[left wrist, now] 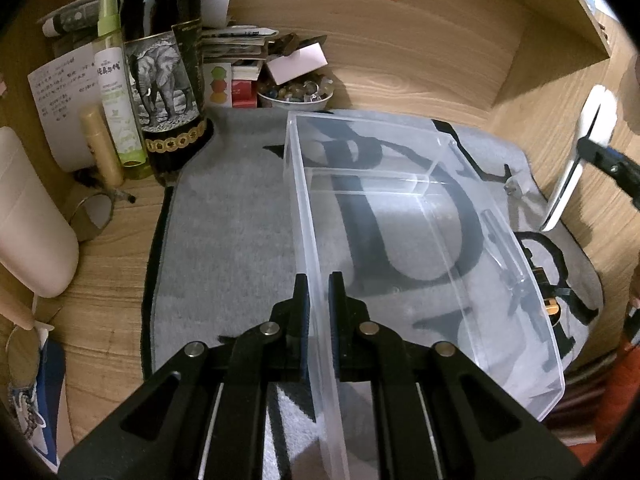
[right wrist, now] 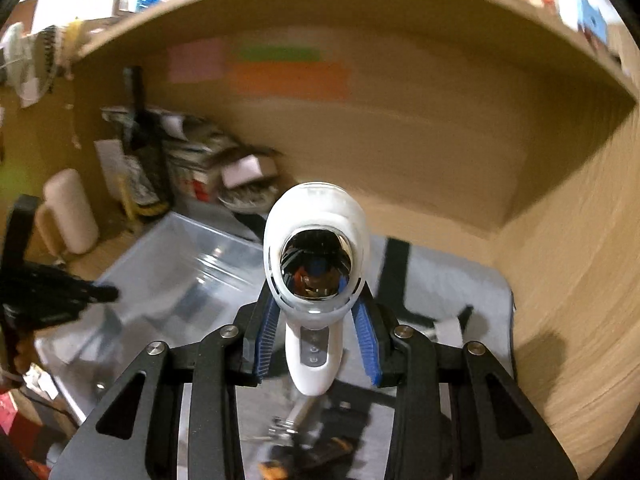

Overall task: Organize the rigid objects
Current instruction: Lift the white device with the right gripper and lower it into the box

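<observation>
A clear plastic bin [left wrist: 420, 216] lies on a grey mat [left wrist: 232, 220] on a wooden desk. My left gripper [left wrist: 318, 284] is shut on the bin's left wall, one finger inside and one outside. My right gripper [right wrist: 316, 304] is shut on a white hand-held device [right wrist: 316, 260] with a mirrored oval face and buttons on its handle, held above the mat to the right of the bin [right wrist: 168, 280]. In the left wrist view the device [left wrist: 576, 156] and the right gripper's fingers show at the right edge. The right wrist view is blurred.
A dark elephant-label bottle [left wrist: 164, 60], a green spray bottle [left wrist: 116, 92], a small tan tube [left wrist: 102, 144], papers, boxes and a bowl of beads [left wrist: 296, 92] crowd the back left. A cream cylinder [left wrist: 32, 220] lies at the left. A black object [left wrist: 548, 276] lies on the mat right of the bin.
</observation>
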A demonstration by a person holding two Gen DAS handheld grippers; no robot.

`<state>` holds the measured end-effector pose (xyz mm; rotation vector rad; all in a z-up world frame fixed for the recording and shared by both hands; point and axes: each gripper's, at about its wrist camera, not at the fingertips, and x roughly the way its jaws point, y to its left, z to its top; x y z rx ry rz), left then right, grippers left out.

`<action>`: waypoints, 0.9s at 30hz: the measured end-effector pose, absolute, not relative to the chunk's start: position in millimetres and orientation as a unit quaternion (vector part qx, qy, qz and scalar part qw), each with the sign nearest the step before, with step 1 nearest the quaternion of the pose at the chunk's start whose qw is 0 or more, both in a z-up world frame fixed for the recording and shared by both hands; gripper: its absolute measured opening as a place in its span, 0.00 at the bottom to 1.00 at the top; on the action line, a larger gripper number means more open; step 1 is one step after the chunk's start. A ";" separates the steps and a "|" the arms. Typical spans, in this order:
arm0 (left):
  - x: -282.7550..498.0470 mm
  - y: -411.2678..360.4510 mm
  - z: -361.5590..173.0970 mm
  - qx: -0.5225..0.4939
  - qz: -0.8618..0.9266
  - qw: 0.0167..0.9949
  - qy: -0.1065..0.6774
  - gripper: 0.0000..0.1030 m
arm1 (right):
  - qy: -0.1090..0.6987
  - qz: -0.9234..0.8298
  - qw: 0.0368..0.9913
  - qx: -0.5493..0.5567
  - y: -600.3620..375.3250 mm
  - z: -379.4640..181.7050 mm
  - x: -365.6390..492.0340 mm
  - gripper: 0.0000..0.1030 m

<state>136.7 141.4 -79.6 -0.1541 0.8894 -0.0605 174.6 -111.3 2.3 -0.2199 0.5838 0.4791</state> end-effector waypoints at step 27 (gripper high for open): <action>130.3 142.3 -82.2 -0.064 -0.047 0.908 0.412 0.10 | 0.352 0.355 0.852 -0.157 12.0 -45.6 160.9 0.32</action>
